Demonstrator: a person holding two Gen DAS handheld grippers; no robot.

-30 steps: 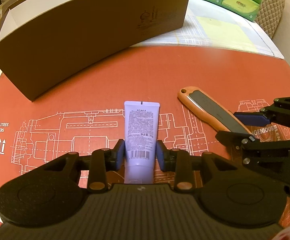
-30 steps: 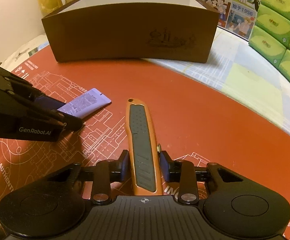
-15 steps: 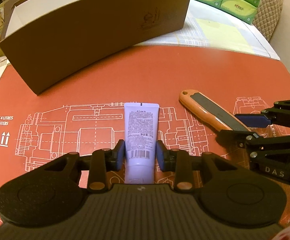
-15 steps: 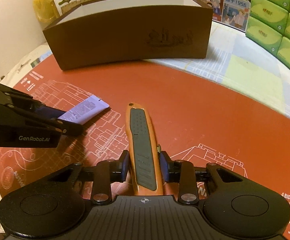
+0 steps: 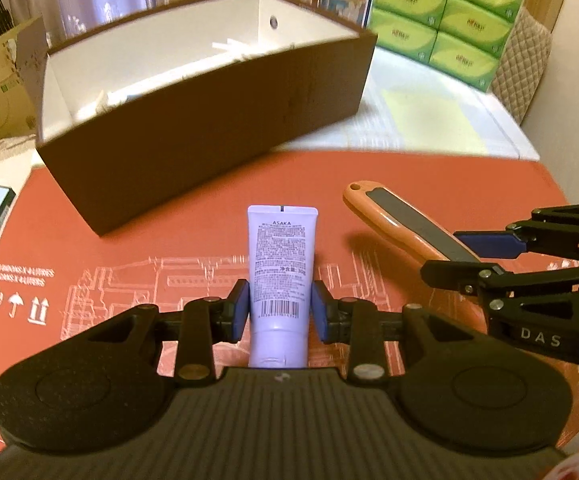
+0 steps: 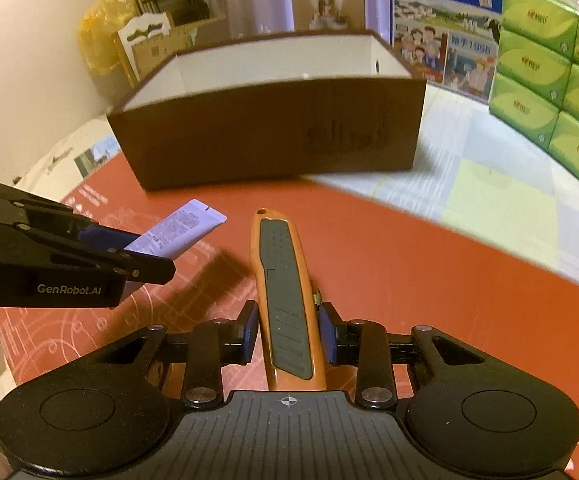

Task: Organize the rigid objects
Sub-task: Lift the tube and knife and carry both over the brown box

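Left tool (image 5: 277,312) clamped on lilac plastic tube (image 5: 281,256), right tool (image 6: 289,332) on orange utility knife (image 6: 285,300); long axes pointed at brown open box (image 6: 273,136) ahead.

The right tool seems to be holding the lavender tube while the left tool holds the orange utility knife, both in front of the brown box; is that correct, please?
Not quite: the tools are swapped. The right wrist view shows the right tool shut on the orange utility knife, and the left wrist view shows the left tool shut on the lavender tube. Both are in front of the brown box.
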